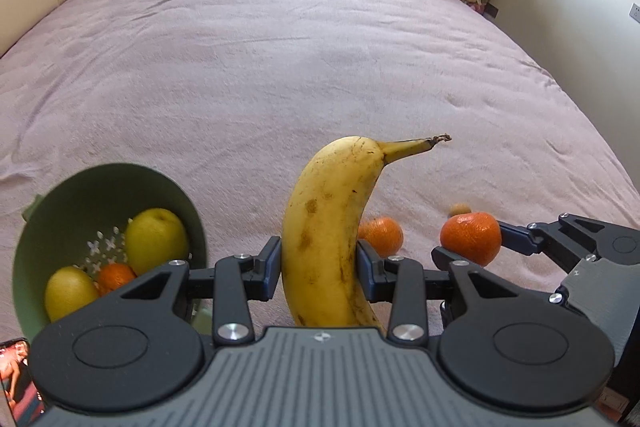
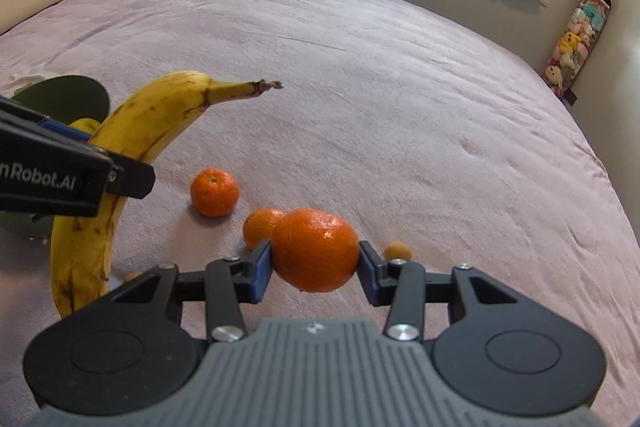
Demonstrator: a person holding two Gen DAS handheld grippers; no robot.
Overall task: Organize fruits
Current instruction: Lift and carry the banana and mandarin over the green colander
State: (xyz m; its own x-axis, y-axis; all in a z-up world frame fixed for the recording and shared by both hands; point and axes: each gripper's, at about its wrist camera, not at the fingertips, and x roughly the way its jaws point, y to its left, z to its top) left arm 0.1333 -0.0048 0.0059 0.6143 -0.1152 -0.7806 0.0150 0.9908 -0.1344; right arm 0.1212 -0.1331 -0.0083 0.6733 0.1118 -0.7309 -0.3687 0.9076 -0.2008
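1. The left gripper [image 1: 319,267] is clamped on a banana [image 1: 332,235]; its blue pads press both sides of the fruit's lower middle. The banana stands roughly upright between the fingers, its stem bending to the right above and beyond them.
2. The right gripper [image 2: 316,265] is closed around a mandarin [image 2: 315,249], one pad against each side, and the fruit is lifted clear of the bed [image 2: 400,87].
3. In the left wrist view the right gripper reaches in from the right, so the held mandarin [image 1: 471,237] sits just right of the banana.
4. Left of the left gripper, and close to it, stands a green colander bowl [image 1: 100,187]. It holds two yellow-green round fruits [image 1: 157,239] and one small orange fruit [image 1: 116,277].
5. Just past the right gripper's left finger lies a second mandarin [image 2: 260,225] on the bed, partly hidden by the held one.
6. A little further out and to the left lies a third mandarin [image 2: 214,191], apart from the others.
7. A small tan ball-shaped fruit [image 2: 397,251] rests just beyond the right finger.
8. Far across the room a tall rack of plush toys [image 2: 576,39] stands against the wall.
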